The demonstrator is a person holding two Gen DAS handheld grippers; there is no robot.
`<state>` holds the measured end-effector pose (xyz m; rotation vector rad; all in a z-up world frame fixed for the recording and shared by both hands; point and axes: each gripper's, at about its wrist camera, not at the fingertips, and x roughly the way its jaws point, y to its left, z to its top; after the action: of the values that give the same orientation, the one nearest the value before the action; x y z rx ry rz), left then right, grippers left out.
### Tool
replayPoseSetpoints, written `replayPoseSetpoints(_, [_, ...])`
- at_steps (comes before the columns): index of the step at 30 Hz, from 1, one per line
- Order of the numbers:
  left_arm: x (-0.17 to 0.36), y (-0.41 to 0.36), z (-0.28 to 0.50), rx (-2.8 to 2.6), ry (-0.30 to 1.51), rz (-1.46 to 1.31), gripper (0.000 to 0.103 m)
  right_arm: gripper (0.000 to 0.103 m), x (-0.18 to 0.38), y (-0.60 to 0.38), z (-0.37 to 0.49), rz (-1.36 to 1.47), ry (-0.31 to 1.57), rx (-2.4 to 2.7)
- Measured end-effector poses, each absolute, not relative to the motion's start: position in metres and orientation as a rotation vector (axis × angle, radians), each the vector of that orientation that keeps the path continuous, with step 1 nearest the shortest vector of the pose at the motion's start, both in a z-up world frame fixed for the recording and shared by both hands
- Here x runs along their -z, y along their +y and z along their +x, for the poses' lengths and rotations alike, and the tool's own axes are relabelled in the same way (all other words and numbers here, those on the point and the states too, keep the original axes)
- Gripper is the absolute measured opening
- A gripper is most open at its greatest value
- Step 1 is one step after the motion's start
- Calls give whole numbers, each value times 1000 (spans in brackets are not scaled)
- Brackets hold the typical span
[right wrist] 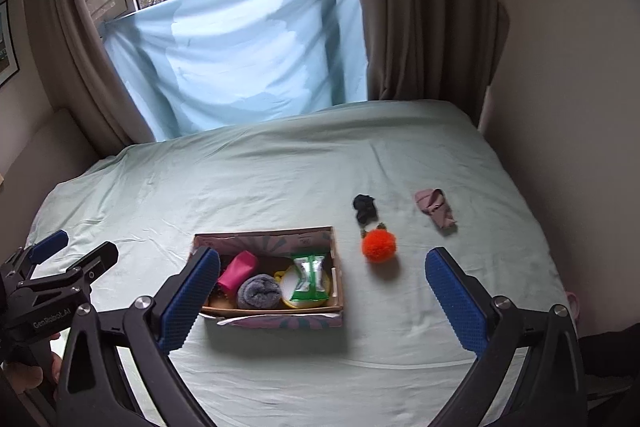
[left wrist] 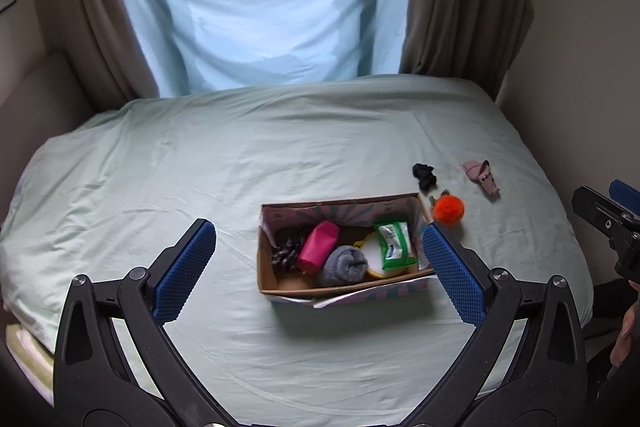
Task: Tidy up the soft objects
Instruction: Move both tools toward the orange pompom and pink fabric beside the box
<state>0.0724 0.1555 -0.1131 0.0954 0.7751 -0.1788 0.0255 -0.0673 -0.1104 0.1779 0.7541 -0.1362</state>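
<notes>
— While hovering over bed point(left wrist: 200, 167): left tongs point(left wrist: 318, 263) wide, right tongs point(right wrist: 322, 291) wide, both gripping nothing.
— And beyond?
— Cardboard box point(right wrist: 338, 275) holding soft things; orange pompom point(right wrist: 379, 245), black cloth point(right wrist: 365, 207), pink sock point(right wrist: 436, 207) lying beside.

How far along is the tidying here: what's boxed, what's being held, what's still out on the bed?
Boxed: the cardboard box already holds a pink pouch, a rolled grey cloth, a green packet and more. In hand: nothing; the left gripper and right gripper are both open. Left on the bed: an orange pom-pom, a black item and a pink cloth.
</notes>
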Motion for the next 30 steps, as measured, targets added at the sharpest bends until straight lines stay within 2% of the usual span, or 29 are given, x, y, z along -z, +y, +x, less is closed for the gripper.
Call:
replayPoseSetpoints(10, [119,80,69,260,790,101,103,103,109,-133,12,206,717,211])
replayPoseSetpoints(16, [133,20,72,211,798,77,103,103,129,-190,24,167,729,161])
replayPoseSetpoints(30, [260,-124,128,113,871,-32,103,102,244,-316,108,129,799,49])
